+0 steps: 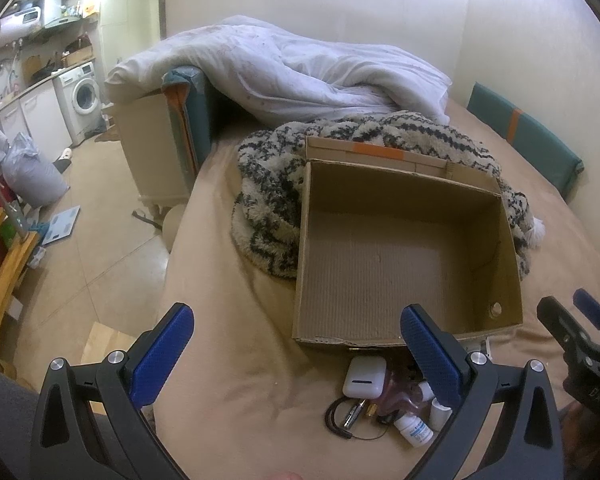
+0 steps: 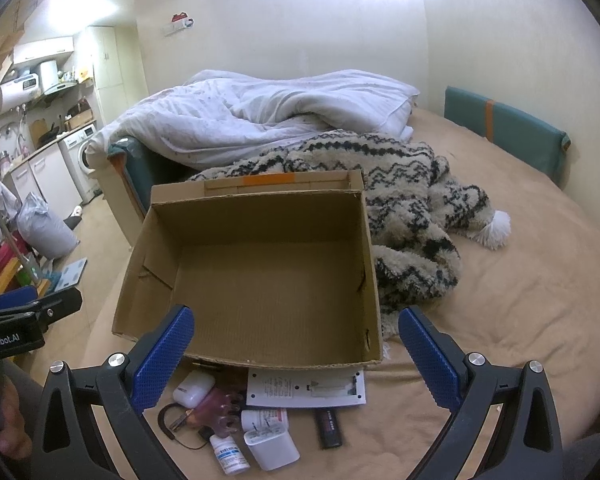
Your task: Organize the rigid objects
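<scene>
Both claws released, nothing held: my left gripper (image 1: 296,350) and right gripper (image 2: 296,350) hover with jaws spread wide above the bed, likely readying a first pick. Nearest me, at 6 o'clock in the right view, a loose cluster lies on the tan sheet (image 2: 500,320): small white pill bottle (image 2: 229,455), white charger block (image 2: 271,449), black rectangular gadget (image 2: 329,427), pink toothed piece (image 2: 220,408), white earbud case (image 2: 194,389), a flat white device (image 2: 306,389) touching the box front. Beyond, at 12, the empty cardboard box (image 2: 260,276) stands open, the likely destination. Farther, at 2 o'clock, a zigzag shaggy blanket (image 2: 404,216); farthest, the white duvet (image 2: 268,116).
</scene>
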`<state>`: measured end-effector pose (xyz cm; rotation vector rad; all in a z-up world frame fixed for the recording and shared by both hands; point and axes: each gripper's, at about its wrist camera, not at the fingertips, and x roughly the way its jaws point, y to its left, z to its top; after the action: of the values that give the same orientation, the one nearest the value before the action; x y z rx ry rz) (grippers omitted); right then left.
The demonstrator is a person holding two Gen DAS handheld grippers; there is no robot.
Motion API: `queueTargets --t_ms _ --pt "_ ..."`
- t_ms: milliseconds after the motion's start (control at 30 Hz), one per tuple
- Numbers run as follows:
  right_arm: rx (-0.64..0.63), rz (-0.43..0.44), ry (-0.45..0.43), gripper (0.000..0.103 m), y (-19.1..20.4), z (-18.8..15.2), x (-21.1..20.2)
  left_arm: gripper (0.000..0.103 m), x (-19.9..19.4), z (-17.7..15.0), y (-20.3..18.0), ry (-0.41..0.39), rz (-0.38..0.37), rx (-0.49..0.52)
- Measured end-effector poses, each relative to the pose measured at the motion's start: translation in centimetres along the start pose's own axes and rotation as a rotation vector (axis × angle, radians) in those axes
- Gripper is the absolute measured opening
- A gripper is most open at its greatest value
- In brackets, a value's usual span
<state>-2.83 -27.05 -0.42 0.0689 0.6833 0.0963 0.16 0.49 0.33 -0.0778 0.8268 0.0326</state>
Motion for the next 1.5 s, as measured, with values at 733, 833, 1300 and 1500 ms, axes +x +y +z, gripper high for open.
queueTargets --t_ms 733,833,1300,1500 --pt "0.049 -0.003 0.093 0.103 -1.0 -0.6 1.3 0.103 4.2 -1.1 1.5 0.196 0.045 -0.020" --pt "0.070 -0.006 0.138 0.103 -1.4 -0.9 1.9 0.103 5.8 -1.9 1.3 0.279 0.043 -0.003" --pt "0.154 0.016 0.253 0.103 -3.0 -1.6 3.6 0.035 11.0 -6.5 -3.0 0.615 -0.184 0.094" --pt "0.162 0.021 0.281 0.103 -3.0 -1.9 4.0 0.023 13.1 -7.2 -4.0 0.714 -0.228 0.054"
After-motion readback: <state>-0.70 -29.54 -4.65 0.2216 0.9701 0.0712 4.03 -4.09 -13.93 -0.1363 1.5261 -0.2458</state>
